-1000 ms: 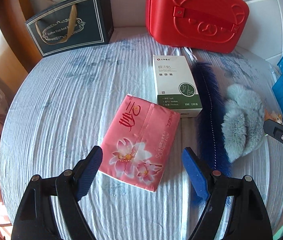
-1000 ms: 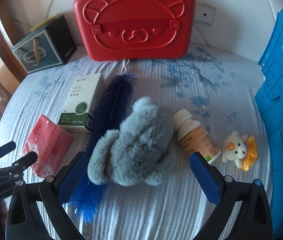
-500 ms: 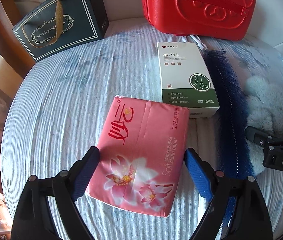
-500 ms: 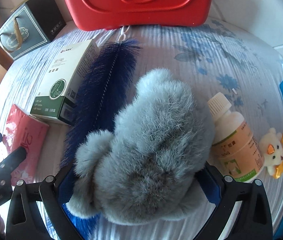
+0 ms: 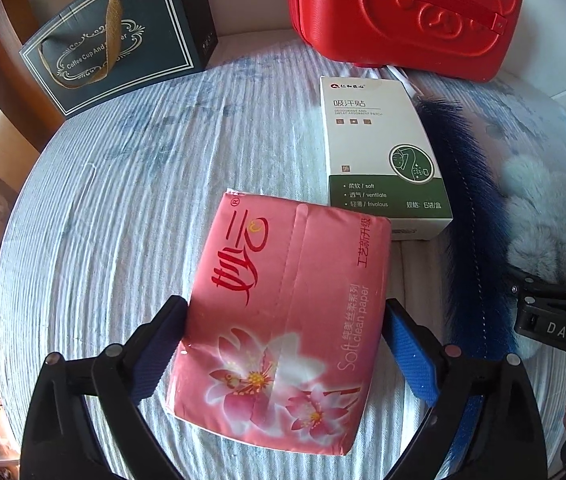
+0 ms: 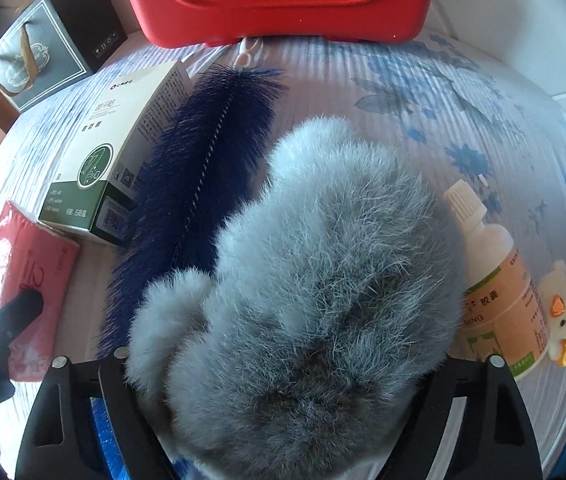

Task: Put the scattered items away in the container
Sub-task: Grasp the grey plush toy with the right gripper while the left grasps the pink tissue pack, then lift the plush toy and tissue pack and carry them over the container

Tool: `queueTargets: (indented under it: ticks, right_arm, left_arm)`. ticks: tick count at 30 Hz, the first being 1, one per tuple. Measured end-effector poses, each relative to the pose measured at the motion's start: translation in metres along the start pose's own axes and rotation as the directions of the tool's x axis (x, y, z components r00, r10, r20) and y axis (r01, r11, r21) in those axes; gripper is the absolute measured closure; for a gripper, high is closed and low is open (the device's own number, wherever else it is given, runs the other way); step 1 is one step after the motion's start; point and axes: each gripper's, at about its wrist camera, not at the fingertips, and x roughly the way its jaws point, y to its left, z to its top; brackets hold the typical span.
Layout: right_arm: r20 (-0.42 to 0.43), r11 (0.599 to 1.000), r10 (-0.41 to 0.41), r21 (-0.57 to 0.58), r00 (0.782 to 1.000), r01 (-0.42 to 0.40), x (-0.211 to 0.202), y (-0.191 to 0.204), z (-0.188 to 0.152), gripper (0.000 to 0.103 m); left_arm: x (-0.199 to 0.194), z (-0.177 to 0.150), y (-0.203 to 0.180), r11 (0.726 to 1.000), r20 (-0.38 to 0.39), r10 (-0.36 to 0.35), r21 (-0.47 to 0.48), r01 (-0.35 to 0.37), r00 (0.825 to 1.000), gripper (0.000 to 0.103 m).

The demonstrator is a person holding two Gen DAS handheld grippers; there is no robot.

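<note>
Bright daylight, seemingly from left; soft shadows; strong fisheye bending and black vignette at edges; focus sharp.

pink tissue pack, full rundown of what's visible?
The pink tissue pack is a soft plastic-wrapped brick with red Chinese lettering, "Soft clean paper" and pink flowers. It lies flat on the ribbed cloth, sealed, between the left gripper's blue pads, both at its sides. Its far corner meets the white-green box.

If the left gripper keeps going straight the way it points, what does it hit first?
The left gripper already straddles the pink tissue pack. Pushed on, it would likely shove that pack into the white and green box just beyond, though depth is uncertain.
</note>
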Motion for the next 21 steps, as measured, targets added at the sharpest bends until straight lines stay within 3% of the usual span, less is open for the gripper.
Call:
queueTargets:
  ticks: [1,4,10,21]
  right_arm:
    - [0.007,1.0,-0.009,-0.009,1.0,0.009,-0.001,0.001,0.0,0.034]
    - [0.024,1.0,0.011,-0.004,1.0,-0.011,-0.009,0.001,-0.003,0.048]
    - [0.072,0.999,-0.001,-0.04,0.997,0.004,-0.032,0.005,-0.011,0.053]
    - [0.214,0.997,0.012,-0.083,0.977,0.006,-0.117,0.012,-0.031,0.054]
  left_arm:
    - [0.0,0.0,0.001,1.0,0.005,-0.006,-0.01,0.006,1.0,0.008]
    - [-0.006,-0.002,0.004,0.999,0.02,-0.023,-0.039,0.024,1.0,0.013]
    - [-0.03,-0.009,-0.002,0.999,0.054,-0.03,-0.042,0.033,0.998,0.014]
    - [-0.12,-0.026,-0.019,0.998,0.186,-0.04,-0.035,0.047,0.982,0.014]
